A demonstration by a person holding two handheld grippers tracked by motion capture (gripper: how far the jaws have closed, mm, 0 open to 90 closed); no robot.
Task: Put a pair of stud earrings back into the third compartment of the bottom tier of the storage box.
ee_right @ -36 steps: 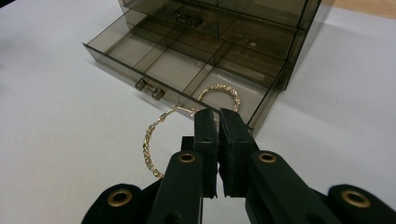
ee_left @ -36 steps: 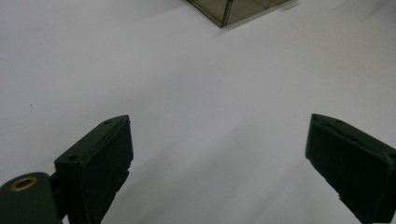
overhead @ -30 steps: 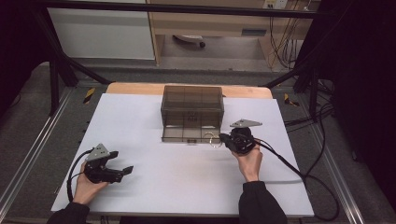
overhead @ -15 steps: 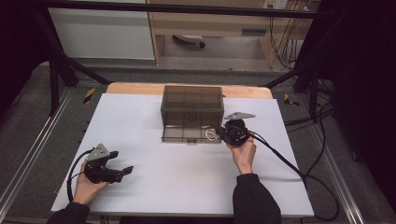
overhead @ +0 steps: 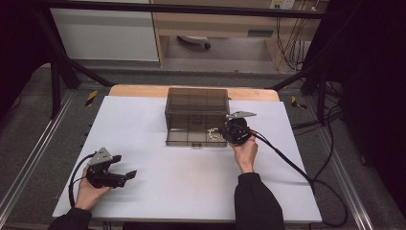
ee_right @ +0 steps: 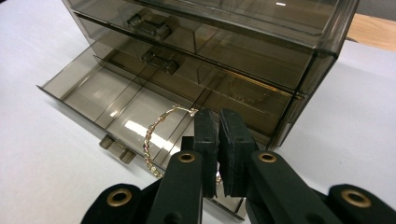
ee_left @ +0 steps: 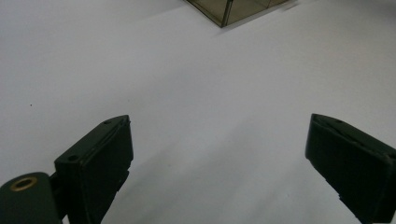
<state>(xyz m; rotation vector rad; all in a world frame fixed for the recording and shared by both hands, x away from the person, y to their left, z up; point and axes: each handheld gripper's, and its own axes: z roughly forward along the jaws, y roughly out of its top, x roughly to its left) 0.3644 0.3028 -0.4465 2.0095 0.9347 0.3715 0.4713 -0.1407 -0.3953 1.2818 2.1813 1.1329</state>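
Observation:
A smoky see-through drawer box [overhead: 196, 103] stands at the table's far middle, its bottom drawer [overhead: 189, 139] pulled out. My right gripper [overhead: 221, 133] hovers at the drawer's right end, shut on a gold chain bracelet [overhead: 213, 132]. In the right gripper view the bracelet [ee_right: 152, 135] hangs left of the closed jaws of the right gripper [ee_right: 218, 126], above the drawer [ee_right: 93, 93] and its divided compartments; the box [ee_right: 261, 42] has two closed drawers above. My left gripper [overhead: 125, 166] rests open near the front left. Nothing lies between the wide-apart jaws of the left gripper [ee_left: 219, 158].
White table sheet [overhead: 158, 191] spreads around the box, with a wooden strip [overhead: 139, 90] at the far edge. The right gripper's cable [overhead: 297, 167] trails off to the right. A corner of the box [ee_left: 233, 9] shows far ahead of the left gripper.
My right gripper has moved left and toward the box with the bracelet, reaching the open drawer's right end. The left gripper has stayed put.

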